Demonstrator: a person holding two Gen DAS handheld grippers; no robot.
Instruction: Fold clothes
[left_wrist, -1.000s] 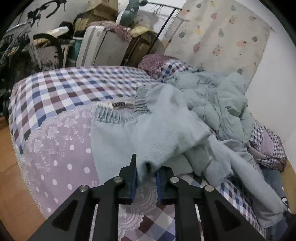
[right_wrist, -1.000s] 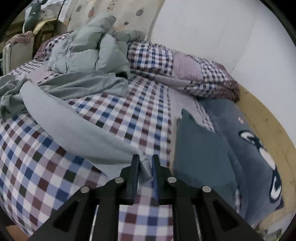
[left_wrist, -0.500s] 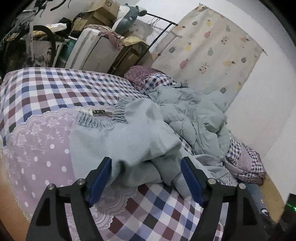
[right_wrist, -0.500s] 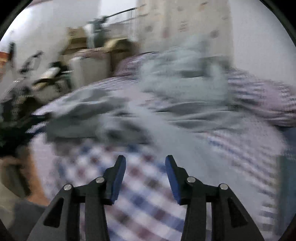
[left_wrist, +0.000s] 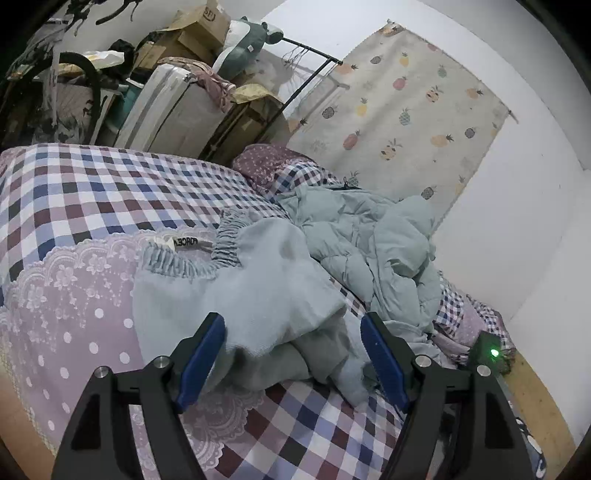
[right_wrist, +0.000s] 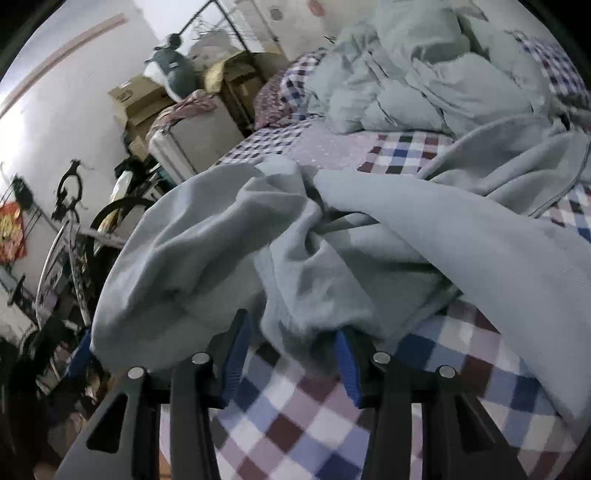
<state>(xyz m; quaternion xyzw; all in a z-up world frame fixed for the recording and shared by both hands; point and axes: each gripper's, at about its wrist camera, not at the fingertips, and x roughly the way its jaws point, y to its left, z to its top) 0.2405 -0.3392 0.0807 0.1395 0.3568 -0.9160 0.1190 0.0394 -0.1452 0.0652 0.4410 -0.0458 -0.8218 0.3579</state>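
Both grippers have let go of the pale blue trousers (left_wrist: 266, 295), which lie crumpled on the checked bed (left_wrist: 110, 192). Left gripper (left_wrist: 295, 354) has its jaws spread wide, empty, above the fabric. Right gripper (right_wrist: 291, 354) has swung toward the bunched cloth, jaws parted, fabric lying between them ungripped.

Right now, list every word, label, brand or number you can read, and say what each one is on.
"FORCE", seen back to front and partly hidden by fabric, on the white tag inside the waistband of the light blue garment.
Printing on the cardboard box atop the clutter: too small to read.
Red and yellow sign on the wall in the right wrist view: too blurred to read.
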